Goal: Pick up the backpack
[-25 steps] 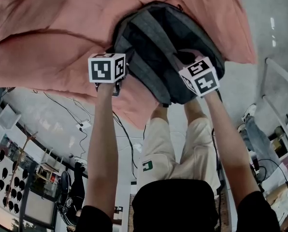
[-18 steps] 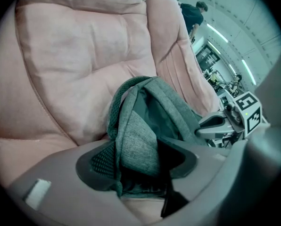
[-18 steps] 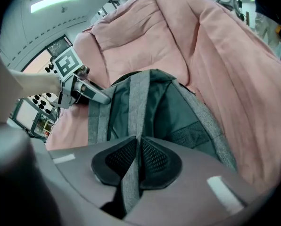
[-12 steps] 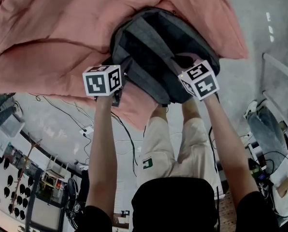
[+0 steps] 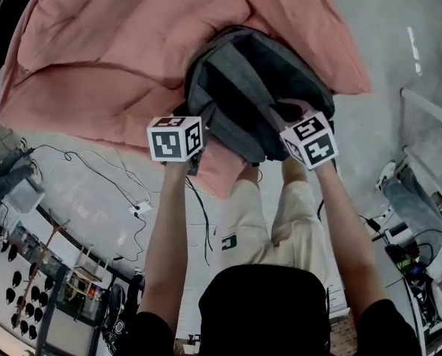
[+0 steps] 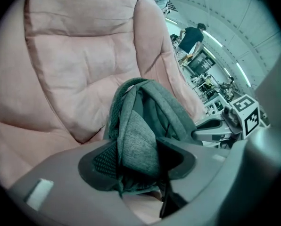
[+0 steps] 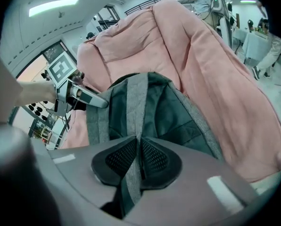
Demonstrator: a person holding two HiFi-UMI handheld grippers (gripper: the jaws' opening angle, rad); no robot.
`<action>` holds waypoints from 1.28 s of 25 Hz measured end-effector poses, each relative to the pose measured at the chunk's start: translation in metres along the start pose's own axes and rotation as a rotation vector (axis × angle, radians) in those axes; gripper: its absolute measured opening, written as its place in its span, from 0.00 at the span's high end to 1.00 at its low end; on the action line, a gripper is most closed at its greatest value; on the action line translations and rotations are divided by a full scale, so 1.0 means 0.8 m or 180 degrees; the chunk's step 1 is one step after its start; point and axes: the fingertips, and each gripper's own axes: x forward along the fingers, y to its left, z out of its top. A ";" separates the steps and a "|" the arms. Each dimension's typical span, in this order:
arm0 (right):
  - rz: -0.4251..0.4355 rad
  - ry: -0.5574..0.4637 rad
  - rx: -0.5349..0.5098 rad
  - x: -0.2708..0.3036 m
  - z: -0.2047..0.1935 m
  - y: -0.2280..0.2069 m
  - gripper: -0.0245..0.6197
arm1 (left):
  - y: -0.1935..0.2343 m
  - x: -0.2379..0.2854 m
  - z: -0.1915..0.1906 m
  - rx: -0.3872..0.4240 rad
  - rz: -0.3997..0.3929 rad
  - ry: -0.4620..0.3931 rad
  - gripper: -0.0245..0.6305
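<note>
Backpack (image 5: 254,87) in grey and black is pictured at the near edge of a pink quilt (image 5: 110,58), taken from two sides by a person's hand-held tongs. The left tongs (image 6: 138,163) are clamped on the padded shoulder strap (image 6: 136,135), which is bunched thick between the pads. These jaws have just been closing, and the strap's bulk is judged to be why they stand fairly wide. The right tongs (image 7: 136,161) are pinched nearly together on a thin grey webbing strap (image 7: 139,107), seen running down the middle of the bag's back panel.

A grip on each side is judged to have been chosen so that the load is shared and the bag is kept from swinging or twisting. Both tools are angled steeply downward, with the marker cubes (image 5: 175,138) uppermost, so that the straps can be drawn up rather than dragged across the bedding. The bag's body is shown hanging away from the jaws toward the quilt. Whether it has fully cleared the fabric cannot be told from these views. Grey floor (image 5: 399,21) is seen beyond the quilt's edge, so a slipped strap would likely mean a drop onto bedding or floor. The pick-up is judged to be under way, with the grasp made and the lift not yet complete.
</note>
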 end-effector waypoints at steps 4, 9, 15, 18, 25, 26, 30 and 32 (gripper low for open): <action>-0.0049 -0.0041 0.0074 -0.024 -0.002 0.007 0.90 | -0.018 -0.020 -0.003 0.0016 -0.0033 -0.0040 0.63; -0.0069 -0.0109 0.0133 -0.050 -0.025 0.021 0.90 | -0.044 -0.038 -0.028 0.0052 -0.0041 -0.0082 0.67; -0.0106 -0.0176 0.0118 -0.076 -0.035 0.027 0.90 | -0.069 -0.055 -0.039 0.0049 -0.0054 -0.0156 0.70; -0.0105 -0.0234 0.0121 -0.094 -0.037 0.031 0.90 | -0.083 -0.064 -0.042 0.0013 -0.0080 -0.0191 0.70; -0.0092 -0.0370 0.0082 -0.136 -0.050 0.049 0.90 | -0.118 -0.085 -0.055 -0.0033 -0.0123 -0.0295 0.72; -0.0089 -0.0387 0.0090 -0.144 -0.056 0.050 0.90 | -0.127 -0.087 -0.059 -0.0018 -0.0135 -0.0310 0.72; -0.0071 -0.0472 0.0141 -0.173 -0.082 0.051 0.90 | -0.161 -0.095 -0.074 0.0039 -0.0146 -0.0345 0.74; -0.0058 -0.0503 0.0152 -0.186 -0.092 0.056 0.90 | -0.176 -0.102 -0.081 0.0057 -0.0122 -0.0367 0.74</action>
